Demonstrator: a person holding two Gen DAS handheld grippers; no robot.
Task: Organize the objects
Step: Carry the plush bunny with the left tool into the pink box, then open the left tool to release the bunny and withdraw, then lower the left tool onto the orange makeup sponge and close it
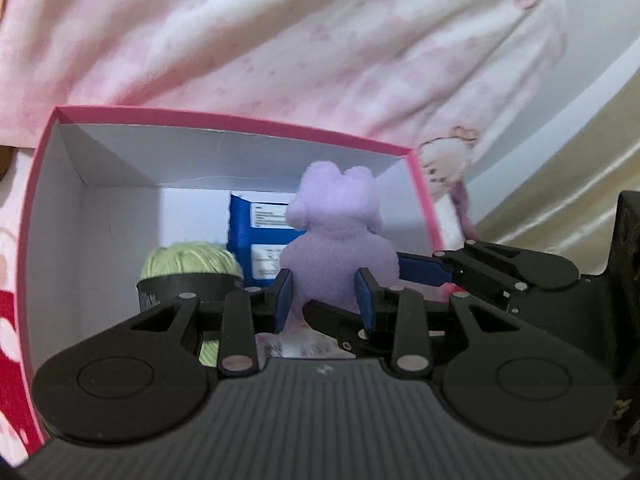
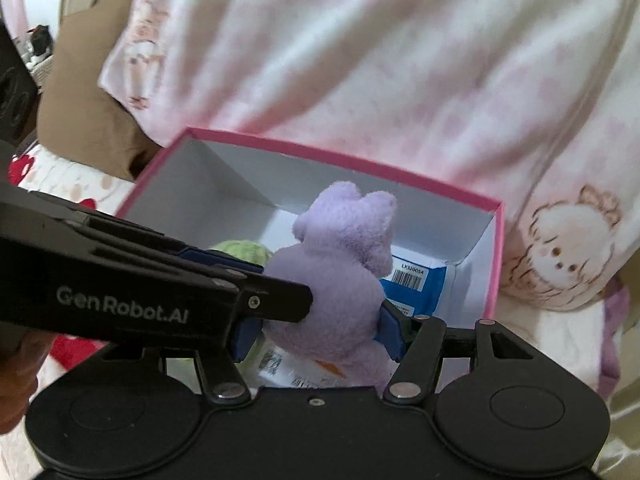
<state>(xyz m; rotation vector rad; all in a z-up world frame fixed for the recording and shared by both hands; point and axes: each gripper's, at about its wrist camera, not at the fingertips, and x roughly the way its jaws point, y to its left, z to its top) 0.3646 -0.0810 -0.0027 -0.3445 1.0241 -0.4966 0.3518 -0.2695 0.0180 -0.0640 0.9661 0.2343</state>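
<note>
A purple plush toy (image 1: pixel 336 236) (image 2: pixel 340 264) hangs upright over an open pink box (image 1: pixel 240 124) (image 2: pixel 340 158) with white inner walls. My left gripper (image 1: pixel 325 300) is shut on the toy's lower body. My right gripper (image 2: pixel 316 336) clamps the same toy from the other side, its blue pads pressed into the fur. One of its fingers (image 1: pixel 420 272) reaches in from the right in the left wrist view. Inside the box lie a green yarn ball (image 1: pixel 188 260) (image 2: pixel 240 252), a blue packet (image 1: pixel 260 240) (image 2: pixel 416 280) and a printed white packet (image 2: pixel 296 372), partly hidden by the toy.
Pink-and-white fabric (image 1: pixel 280 40) with a cartoon print (image 2: pixel 560 256) rises right behind the box. A brown cushion (image 2: pixel 80 112) sits at the back left, and a red-and-white sheet (image 1: pixel 8 300) lies beside the box. Cream satin cloth (image 1: pixel 560 200) lies to the right.
</note>
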